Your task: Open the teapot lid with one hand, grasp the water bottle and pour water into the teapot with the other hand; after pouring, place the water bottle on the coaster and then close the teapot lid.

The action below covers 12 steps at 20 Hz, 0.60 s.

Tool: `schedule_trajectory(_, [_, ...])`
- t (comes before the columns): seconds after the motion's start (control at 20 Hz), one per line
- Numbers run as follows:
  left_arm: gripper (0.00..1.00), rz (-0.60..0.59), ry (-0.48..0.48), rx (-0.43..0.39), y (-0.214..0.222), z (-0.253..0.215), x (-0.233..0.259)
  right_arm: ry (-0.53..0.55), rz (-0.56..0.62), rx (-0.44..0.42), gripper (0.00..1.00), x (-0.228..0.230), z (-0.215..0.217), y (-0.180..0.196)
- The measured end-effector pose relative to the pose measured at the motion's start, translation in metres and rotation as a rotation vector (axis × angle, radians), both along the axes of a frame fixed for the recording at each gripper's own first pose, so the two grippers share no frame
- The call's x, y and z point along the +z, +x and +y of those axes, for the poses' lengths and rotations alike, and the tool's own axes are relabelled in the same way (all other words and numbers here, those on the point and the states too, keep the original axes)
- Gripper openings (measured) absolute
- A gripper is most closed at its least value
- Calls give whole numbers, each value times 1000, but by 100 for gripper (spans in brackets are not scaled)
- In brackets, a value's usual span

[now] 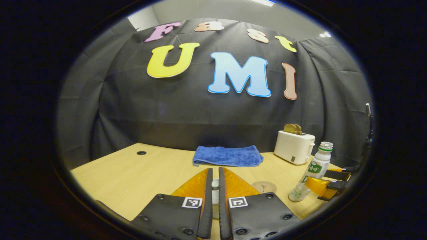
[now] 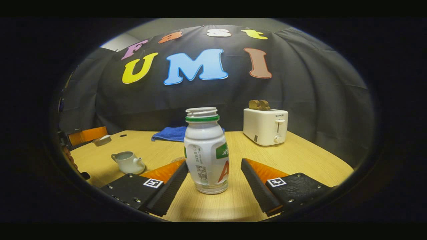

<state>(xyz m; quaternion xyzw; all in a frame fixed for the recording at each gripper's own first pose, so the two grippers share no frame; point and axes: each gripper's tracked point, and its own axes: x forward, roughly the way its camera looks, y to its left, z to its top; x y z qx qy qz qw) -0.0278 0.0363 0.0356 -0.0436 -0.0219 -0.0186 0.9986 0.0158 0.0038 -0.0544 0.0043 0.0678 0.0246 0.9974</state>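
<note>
- In the left gripper view, the left tongs [image 1: 215, 191] sat low over the counter [image 1: 133, 173], their fingers nearly together and clamped on a small white piece, the teapot lid [image 1: 215, 192].
- In the right gripper view, the right tongs [image 2: 213, 178] were spread wide on either side of the water bottle [image 2: 206, 156]; one finger looked to be touching the bottle, the other stood apart from it.
- The bottle stood upright on the counter with no cap on its neck.
- In the left gripper view a round coaster [image 1: 264, 186] lay just beside the bottle's base.
- To the left in the right gripper view, the white teapot [image 2: 128, 162] sat with its top uncovered, well apart from the bottle.
- Farther back lay a folded blue towel [image 1: 227, 155].
- A white toaster [image 2: 265, 126] holding bread stood near the back edge.
</note>
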Motion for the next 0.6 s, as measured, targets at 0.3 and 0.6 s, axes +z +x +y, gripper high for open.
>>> schedule_trajectory(0.3, [15, 55, -30, 40, -10, 29, -28, -32, 30, 9, 94, -11, 2, 9])
schedule_trajectory(0.6, [19, 97, -50, 64, -15, 50, -49, -73, 43, 30, 78, -14, 6, 12])
